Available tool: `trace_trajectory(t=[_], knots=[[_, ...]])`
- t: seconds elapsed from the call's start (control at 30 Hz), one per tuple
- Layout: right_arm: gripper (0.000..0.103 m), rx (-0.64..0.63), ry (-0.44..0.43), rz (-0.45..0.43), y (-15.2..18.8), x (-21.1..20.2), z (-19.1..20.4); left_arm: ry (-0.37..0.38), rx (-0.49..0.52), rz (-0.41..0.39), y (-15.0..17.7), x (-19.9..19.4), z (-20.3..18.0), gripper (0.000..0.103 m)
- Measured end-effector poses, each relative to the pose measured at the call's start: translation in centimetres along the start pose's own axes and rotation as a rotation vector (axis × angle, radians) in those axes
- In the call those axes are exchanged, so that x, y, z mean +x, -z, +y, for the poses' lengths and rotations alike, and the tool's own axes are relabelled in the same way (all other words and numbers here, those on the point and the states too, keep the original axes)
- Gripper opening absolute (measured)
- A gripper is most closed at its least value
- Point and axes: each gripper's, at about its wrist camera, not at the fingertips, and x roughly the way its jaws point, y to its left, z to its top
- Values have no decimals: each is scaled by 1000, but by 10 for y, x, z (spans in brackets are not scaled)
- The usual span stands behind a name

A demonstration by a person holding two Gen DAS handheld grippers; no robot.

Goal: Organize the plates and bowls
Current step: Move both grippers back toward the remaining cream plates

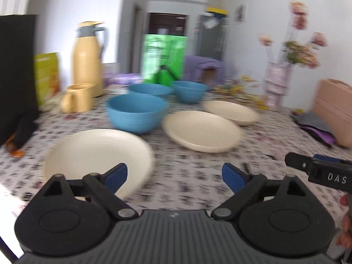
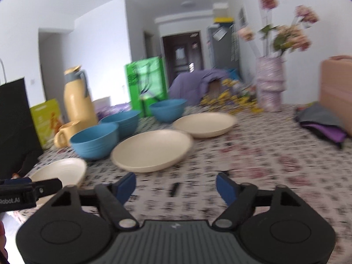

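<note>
Patterned cloth covers the table [image 1: 198, 171], and both views are smeared with motion blur. Three cream plates lie on it, apart from one another: the nearest plate [image 1: 96, 154] sits close in front of the left gripper [image 1: 175, 176], a middle plate [image 1: 201, 131] lies further back to its right, and a far plate [image 1: 231, 112] lies beyond that. Three blue bowls stand behind them — a front bowl [image 1: 137, 113] just left of the middle plate, a second bowl [image 1: 149, 90] behind it, and a third bowl [image 1: 189, 91] to the right of that one. At the back left stand a yellow jug [image 1: 88, 57] and a yellow mug [image 1: 77, 98], beside a black bag [image 1: 17, 72]; a vase of flowers [image 1: 278, 83] stands at the back right. Both tools are released — the left gripper's blue pads stand wide apart with nothing between them, and the right gripper [image 2: 176, 187] likewise gapes empty over bare cloth, short of the middle plate.
</note>
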Motion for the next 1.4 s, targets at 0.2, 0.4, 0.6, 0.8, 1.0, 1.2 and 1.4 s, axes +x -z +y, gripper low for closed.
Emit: trace_trajectory(t=[0.2,0.4,0.6,0.8,1.0,1.2,1.4], knots=[[84,3,64,-12,13,-19,-33,46,43,31,6,9,-30,96],[84,19,54,-8,16,-12,-41,39,68,35,2,17,-41,96],[84,40,62,8,15,5,-53,29,82,62,-2,35,-49,96],[84,50,60,38,8,31,-66,-11,59,102,-12,66,-51,98],[84,57,34,65,-11,70,-74,-52,-2,139,-28,105,-41,98],[83,88,-49,103,-36,121,-72,-76,-46,174,-48,147,-31,96],[78,83,-119,138,-56,175,-60,-119,-96,228,-62,191,-17,83]])
